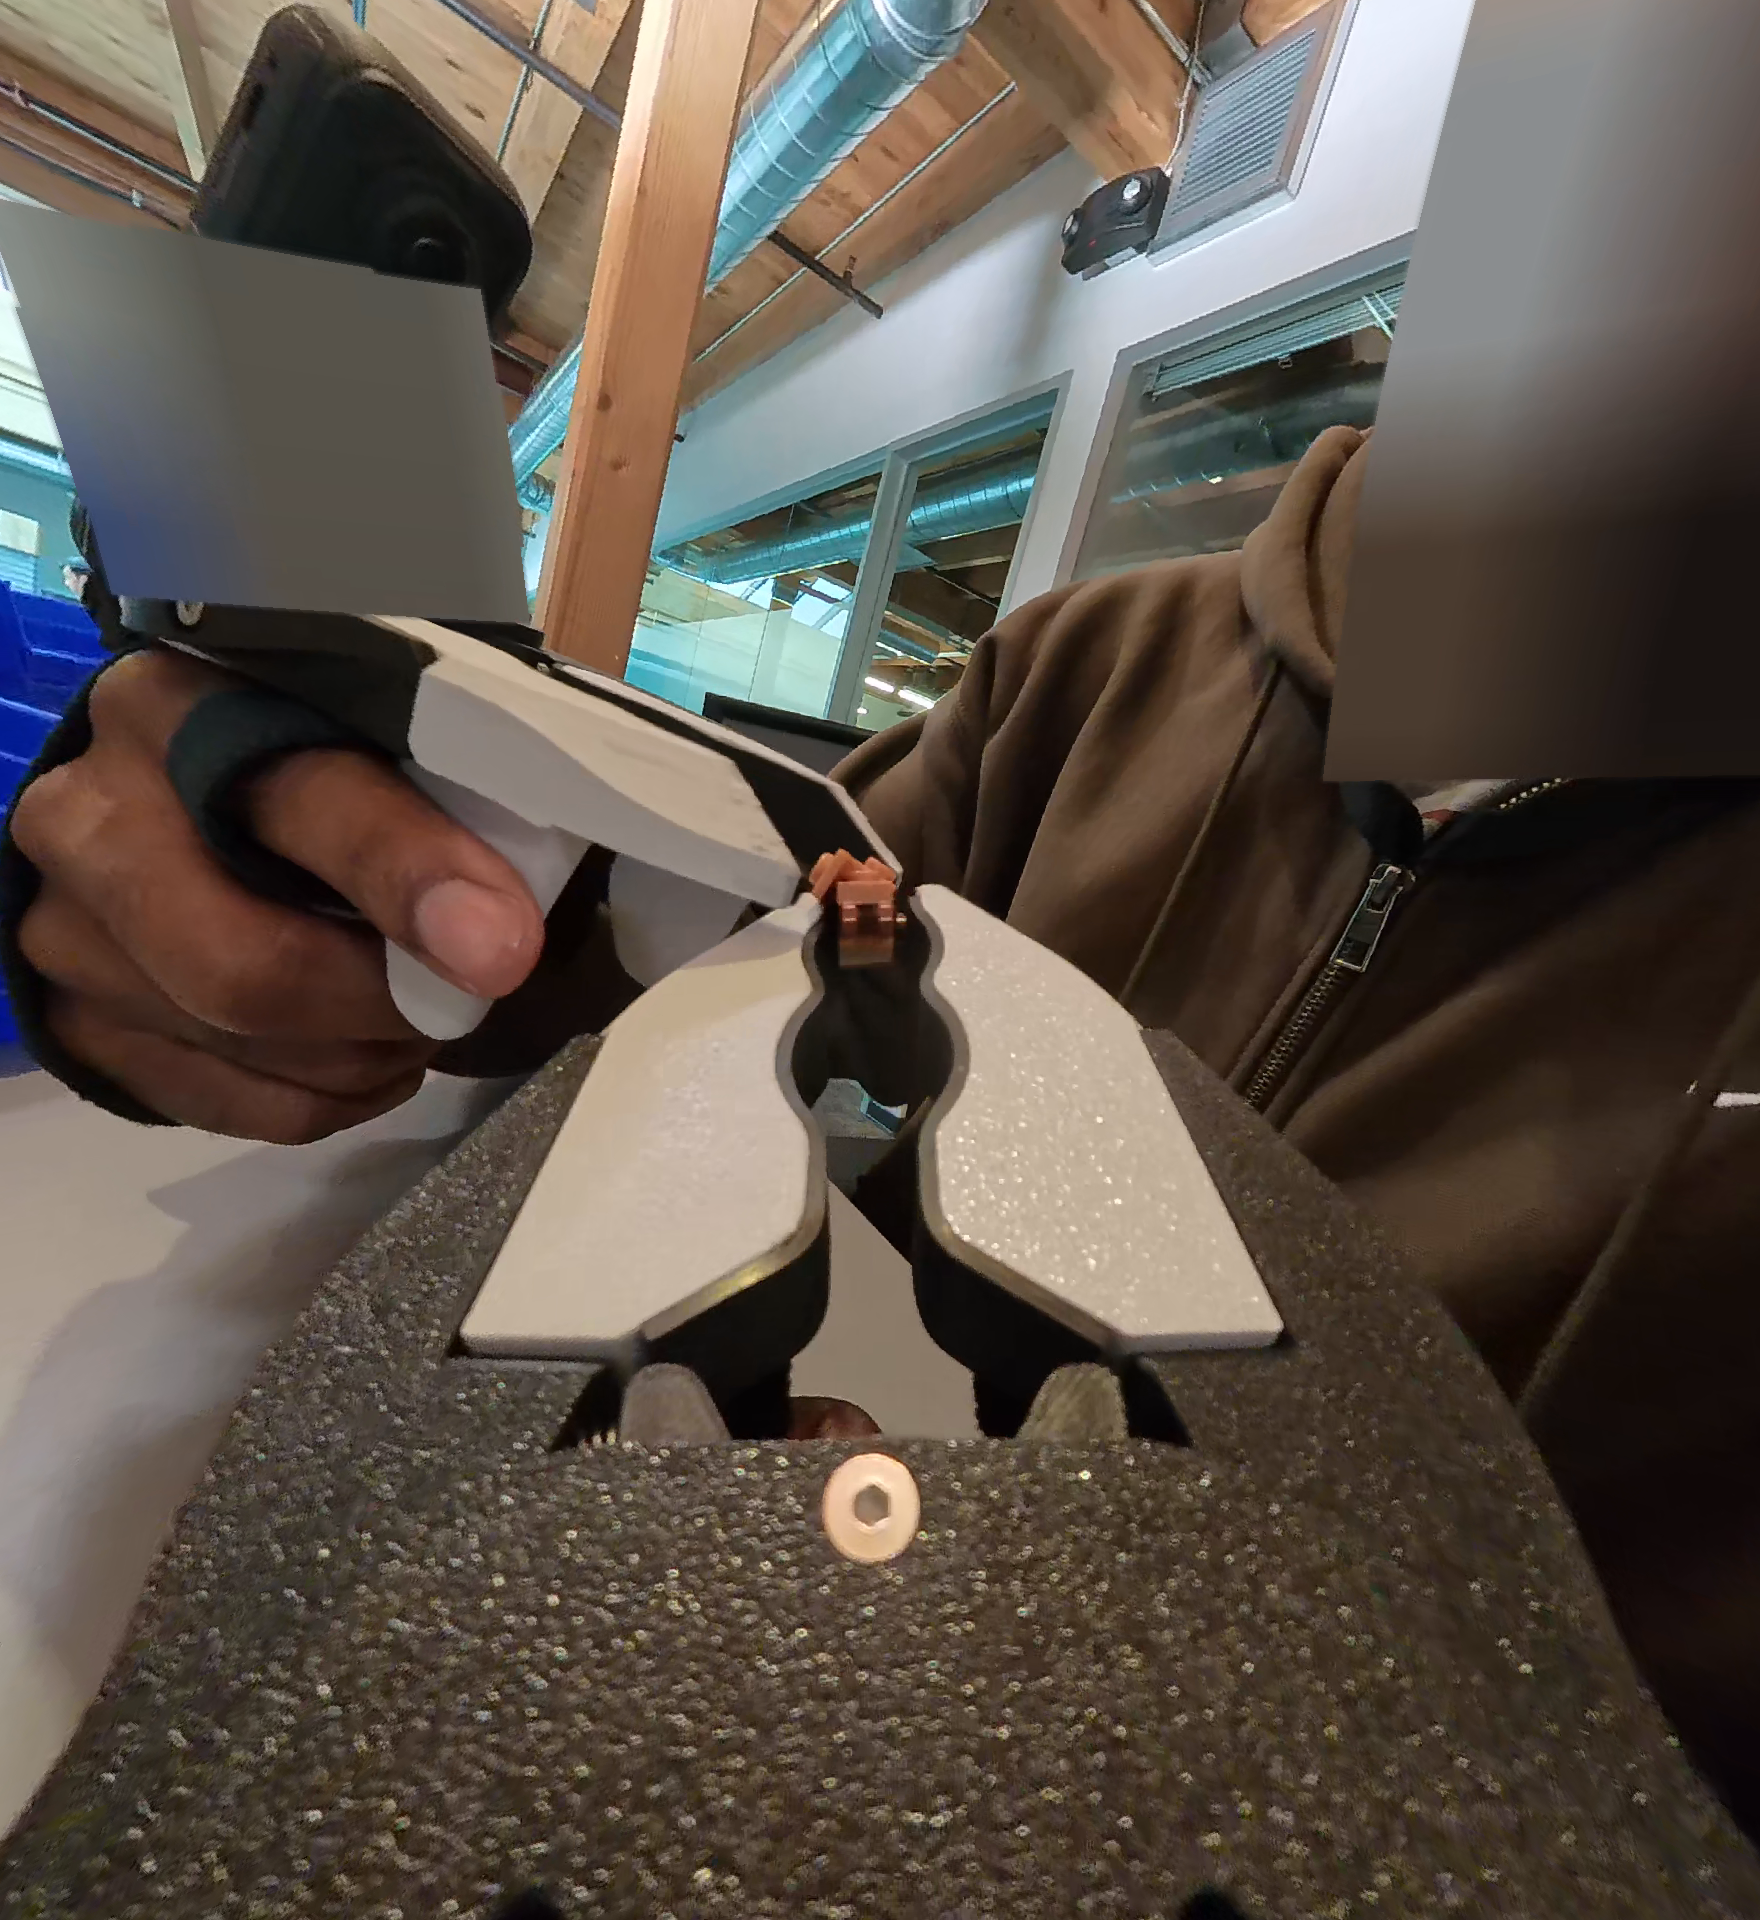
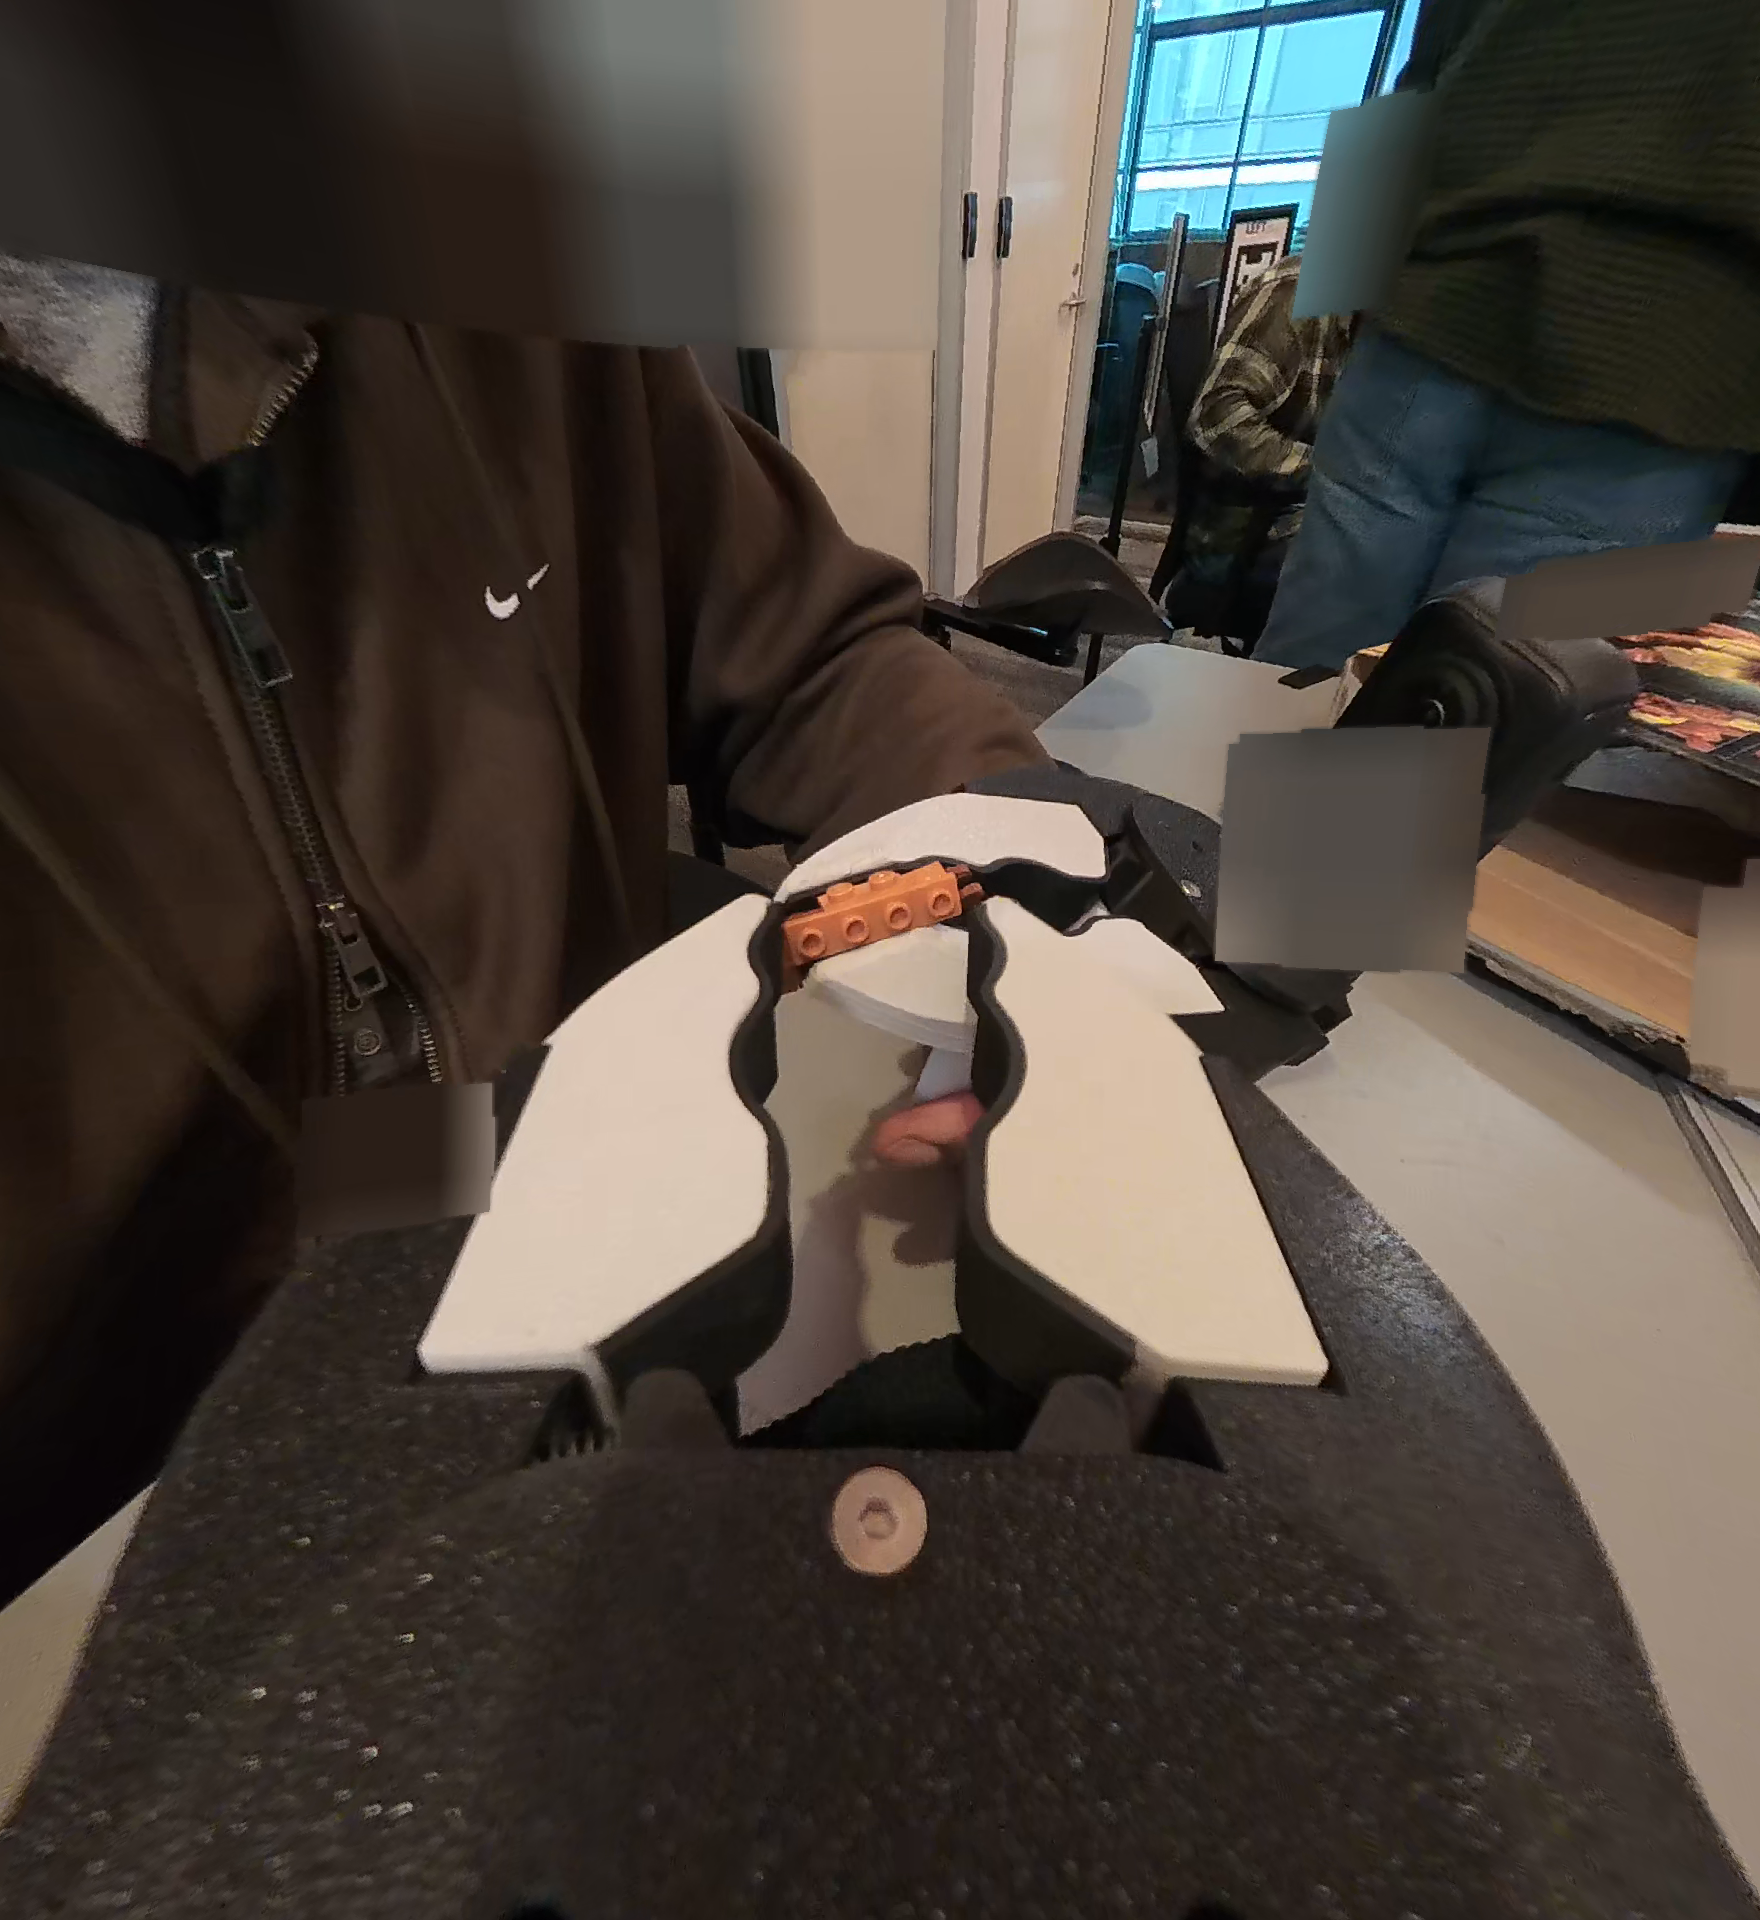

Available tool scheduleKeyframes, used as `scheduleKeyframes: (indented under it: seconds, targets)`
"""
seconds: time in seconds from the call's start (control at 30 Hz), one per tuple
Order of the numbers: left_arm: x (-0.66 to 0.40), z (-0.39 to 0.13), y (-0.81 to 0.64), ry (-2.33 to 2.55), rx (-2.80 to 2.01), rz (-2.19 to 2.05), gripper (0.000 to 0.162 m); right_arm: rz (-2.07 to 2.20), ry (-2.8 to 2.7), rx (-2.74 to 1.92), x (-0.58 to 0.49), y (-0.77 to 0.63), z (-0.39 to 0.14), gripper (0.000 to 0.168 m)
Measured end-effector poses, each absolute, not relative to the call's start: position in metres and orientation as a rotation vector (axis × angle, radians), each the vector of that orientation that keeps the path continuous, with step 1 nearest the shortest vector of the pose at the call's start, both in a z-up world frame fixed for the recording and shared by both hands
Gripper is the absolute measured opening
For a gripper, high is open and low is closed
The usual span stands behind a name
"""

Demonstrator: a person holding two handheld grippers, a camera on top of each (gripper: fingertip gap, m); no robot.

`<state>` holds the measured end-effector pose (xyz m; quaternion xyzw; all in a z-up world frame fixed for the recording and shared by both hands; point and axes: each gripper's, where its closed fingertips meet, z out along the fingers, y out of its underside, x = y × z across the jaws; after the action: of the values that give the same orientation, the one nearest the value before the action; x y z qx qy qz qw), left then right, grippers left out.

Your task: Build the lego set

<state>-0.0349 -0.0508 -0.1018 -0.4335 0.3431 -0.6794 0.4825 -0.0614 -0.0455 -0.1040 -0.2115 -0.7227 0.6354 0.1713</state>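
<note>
Close to each camera we see a rough, bumpy black body with two smooth white fingers that curve in like wavy leaves. Our left gripper [image 1: 868,914] pinches a small dark brown lego piece [image 1: 863,920] between its tips. Our right gripper [image 2: 871,914] is squeezed onto an orange lego brick [image 2: 871,916], long and thin, with four round bumps along its side (one more bump sits on top). The two pieces touch where the two grippers meet, held up in the air above the grey table [image 2: 1395,1122]. Just past them, a hand [image 1: 263,904] wraps the right gripper's handle. Behind is a soft brown zip jacket [image 2: 419,644] with a small white swoosh mark. Farther right, a colourful flat box [image 2: 1728,707] lies on the table.
</note>
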Motion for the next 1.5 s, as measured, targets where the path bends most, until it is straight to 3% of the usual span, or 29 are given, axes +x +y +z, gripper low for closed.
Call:
scheduleKeyframes:
  seconds: [0.5, 0.73, 1.0, 1.27, 1.5]
  targets:
    - [-0.045, -0.09, -0.048, 0.801, -0.985, -1.577, 0.012, 1.678, -1.961, -0.594, -0.062, -0.04, -0.086, 0.051]
    - [-0.059, -0.081, -0.035, 0.721, -0.977, -1.471, 0.012, 0.998, -1.846, -0.431, -0.058, -0.024, -0.082, 0.062]
    - [-0.059, -0.084, -0.028, 0.703, -1.005, -1.42, 0.012, 0.511, -1.71, -0.206, -0.077, -0.029, -0.087, 0.07]
    - [-0.059, -0.086, -0.026, 0.702, -1.021, -1.411, 0.012, 0.316, -1.677, -0.08, -0.087, -0.034, -0.093, 0.059]
    - [-0.056, -0.088, -0.027, 0.725, -1.034, -1.397, 0.012, 0.217, -1.641, -0.042, -0.091, -0.03, -0.097, 0.031]
